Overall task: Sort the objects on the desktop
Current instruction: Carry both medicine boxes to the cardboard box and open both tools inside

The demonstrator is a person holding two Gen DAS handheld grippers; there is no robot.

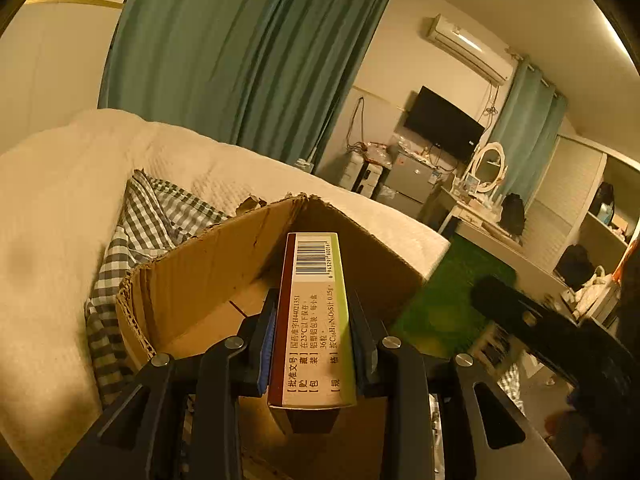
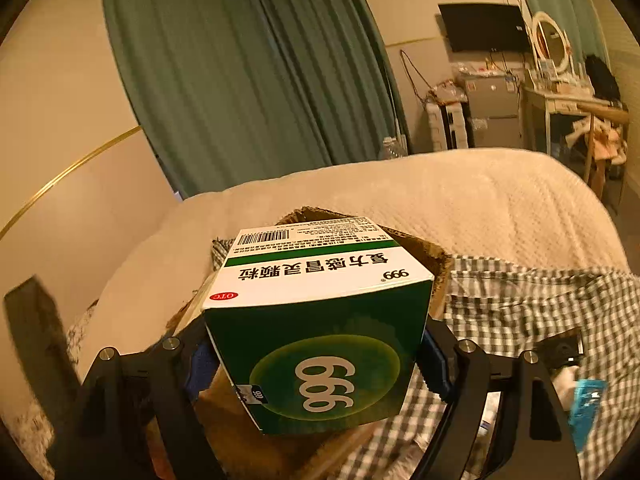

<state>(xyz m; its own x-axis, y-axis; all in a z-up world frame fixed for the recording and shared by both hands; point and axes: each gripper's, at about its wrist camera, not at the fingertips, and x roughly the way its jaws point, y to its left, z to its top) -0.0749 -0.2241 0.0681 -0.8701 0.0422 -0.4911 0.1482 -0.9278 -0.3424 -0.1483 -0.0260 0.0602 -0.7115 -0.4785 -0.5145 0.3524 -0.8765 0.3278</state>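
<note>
- In the left wrist view, the slim box [image 1: 314,320] sits in the middle, between the two fingers of the left gripper [image 1: 312,312].
- The cardboard box [image 1: 208,272] lies behind and under it, on the bed [image 1: 60,200].
- The checked cloth [image 1: 132,232] lies left of the cardboard box.
- The TV [image 1: 444,124] is at the upper right.
- In the right wrist view, the big box [image 2: 320,320] sits in the middle, in the right gripper [image 2: 316,360].
- The checked cloth [image 2: 540,304] lies to its right.

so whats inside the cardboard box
In the left wrist view the cardboard box shows only bare brown floor and walls. The slim medicine box held in the left gripper covers the middle and near part, so anything there is hidden.
</note>
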